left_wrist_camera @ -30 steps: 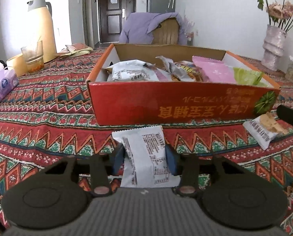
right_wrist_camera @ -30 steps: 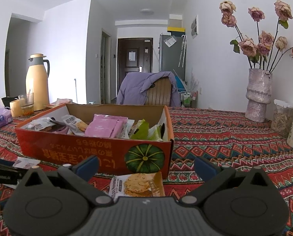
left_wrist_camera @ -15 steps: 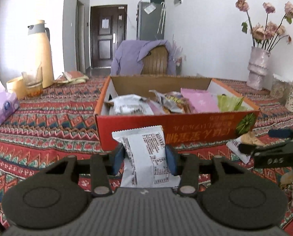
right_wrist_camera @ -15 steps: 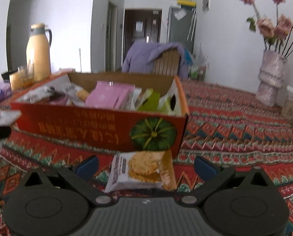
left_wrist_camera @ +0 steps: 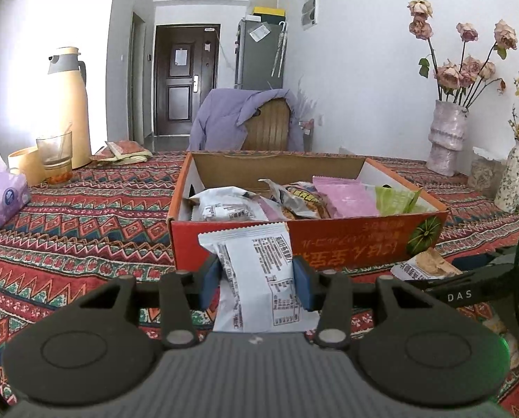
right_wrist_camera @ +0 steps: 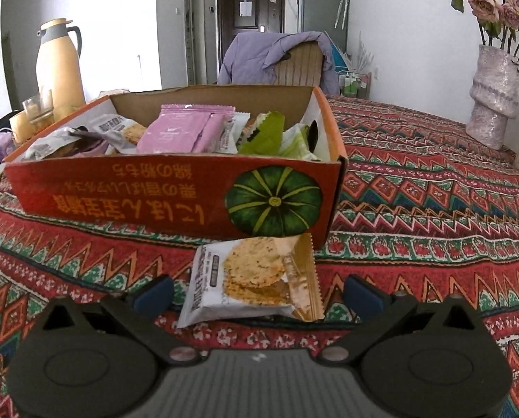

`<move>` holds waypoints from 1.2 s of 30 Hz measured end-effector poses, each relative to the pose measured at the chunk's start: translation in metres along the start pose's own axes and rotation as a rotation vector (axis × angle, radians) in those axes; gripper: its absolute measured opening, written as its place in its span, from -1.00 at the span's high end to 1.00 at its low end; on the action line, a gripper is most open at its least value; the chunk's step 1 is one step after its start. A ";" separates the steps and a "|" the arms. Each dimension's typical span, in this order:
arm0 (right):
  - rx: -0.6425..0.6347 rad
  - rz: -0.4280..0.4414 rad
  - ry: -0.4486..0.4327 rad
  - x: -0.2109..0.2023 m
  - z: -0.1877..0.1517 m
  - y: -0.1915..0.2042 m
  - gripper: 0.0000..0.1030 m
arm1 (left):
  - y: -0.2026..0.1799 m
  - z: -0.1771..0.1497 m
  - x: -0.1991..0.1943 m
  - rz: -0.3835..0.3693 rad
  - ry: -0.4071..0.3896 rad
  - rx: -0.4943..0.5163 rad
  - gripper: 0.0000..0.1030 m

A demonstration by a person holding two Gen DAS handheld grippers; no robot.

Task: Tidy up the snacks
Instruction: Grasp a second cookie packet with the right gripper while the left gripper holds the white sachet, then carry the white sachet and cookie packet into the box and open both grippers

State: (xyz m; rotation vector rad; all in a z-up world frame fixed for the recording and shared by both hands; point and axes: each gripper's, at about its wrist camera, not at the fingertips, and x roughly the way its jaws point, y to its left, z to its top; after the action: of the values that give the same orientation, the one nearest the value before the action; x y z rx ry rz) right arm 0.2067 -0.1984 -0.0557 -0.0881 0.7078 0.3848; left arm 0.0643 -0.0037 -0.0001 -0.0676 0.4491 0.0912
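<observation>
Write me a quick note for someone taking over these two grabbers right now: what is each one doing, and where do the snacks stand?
Left gripper: shut on a white snack packet, held in front of the red box, not yet inside.
Right gripper: open, its fingers on either side of the cracker packet, which lies on the tablecloth against the box front; not gripped.
Done: several packets, pink and green among them, are in the box.
Left: drop the white packet in, then grip the cracker packet and add it.

One red cardboard box [right_wrist_camera: 176, 202] of snack packets on the patterned tablecloth [right_wrist_camera: 433, 188]; two packets outside it, a white one [left_wrist_camera: 259, 278] and a cracker one [right_wrist_camera: 252, 278]; two vases [left_wrist_camera: 447, 139].
</observation>
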 end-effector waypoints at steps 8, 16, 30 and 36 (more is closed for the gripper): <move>-0.010 0.022 -0.015 -0.003 0.001 0.000 -0.80 | 0.000 0.001 0.000 0.000 0.003 -0.003 0.12; -0.019 0.036 -0.048 -0.012 0.000 0.000 -0.24 | -0.001 0.001 -0.002 0.003 0.005 -0.003 0.12; -0.044 0.066 -0.197 -0.063 -0.018 0.007 0.04 | 0.004 0.016 -0.014 -0.021 -0.043 -0.013 0.11; -0.053 0.092 -0.293 -0.088 -0.003 0.011 0.04 | 0.000 0.036 -0.013 -0.021 -0.078 -0.001 0.12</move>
State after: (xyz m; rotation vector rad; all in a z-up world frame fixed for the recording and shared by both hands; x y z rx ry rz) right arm 0.1395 -0.2171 -0.0006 -0.0477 0.4128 0.4933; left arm 0.0675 -0.0018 0.0377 -0.0693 0.3700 0.0729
